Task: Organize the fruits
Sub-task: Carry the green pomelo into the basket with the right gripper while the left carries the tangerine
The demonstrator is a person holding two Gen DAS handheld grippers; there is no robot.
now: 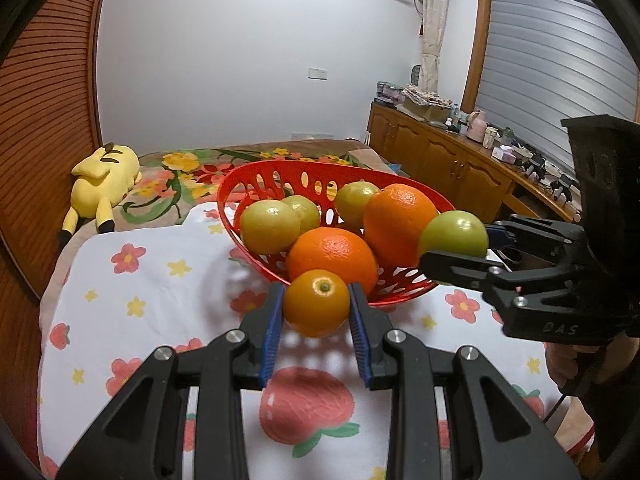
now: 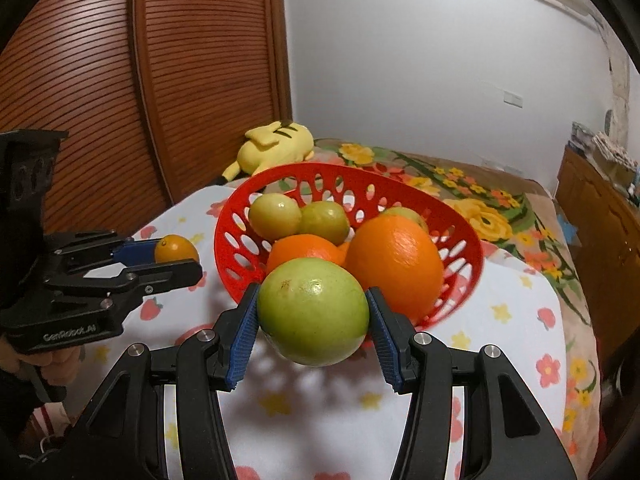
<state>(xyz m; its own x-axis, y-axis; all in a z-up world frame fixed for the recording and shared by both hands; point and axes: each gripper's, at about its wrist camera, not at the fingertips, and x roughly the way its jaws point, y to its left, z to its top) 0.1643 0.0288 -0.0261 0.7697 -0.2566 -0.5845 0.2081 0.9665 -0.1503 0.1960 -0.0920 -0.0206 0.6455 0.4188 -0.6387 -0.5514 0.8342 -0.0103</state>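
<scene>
The left claw [image 1: 317, 305] is closed on a small orange fruit [image 1: 317, 303]. Its blue pads [image 1: 273, 336] press on both sides of the fruit. The fruit is up in the air, just in front of the red basket [image 1: 264, 172] and above the white cloth with flowers and strawberries [image 1: 160, 280].

The right claw [image 2: 312, 322] is closed on a green round fruit [image 2: 313, 312]. Its blue pads [image 2: 244, 336] squeeze it from the left and the right. This fruit is in the air too, near the front rim of the basket.

The red basket has many holes in its wall. It sits on the flowery cloth on the bed. Inside it are two big oranges [image 1: 333, 258] side by side. Behind them are three yellow-green fruits [image 1: 270, 226]. Two are touching each other on the left. One is farther back on the right, partly hidden behind an orange.

A yellow plush toy [image 1: 104, 184] lies on the bed behind the basket, close to the brown slatted door [image 2: 168, 80]. A wooden cabinet [image 1: 440, 156] with small things on top stands by the far wall. A hand [image 2: 60, 364] holds the handle of the left claw.
</scene>
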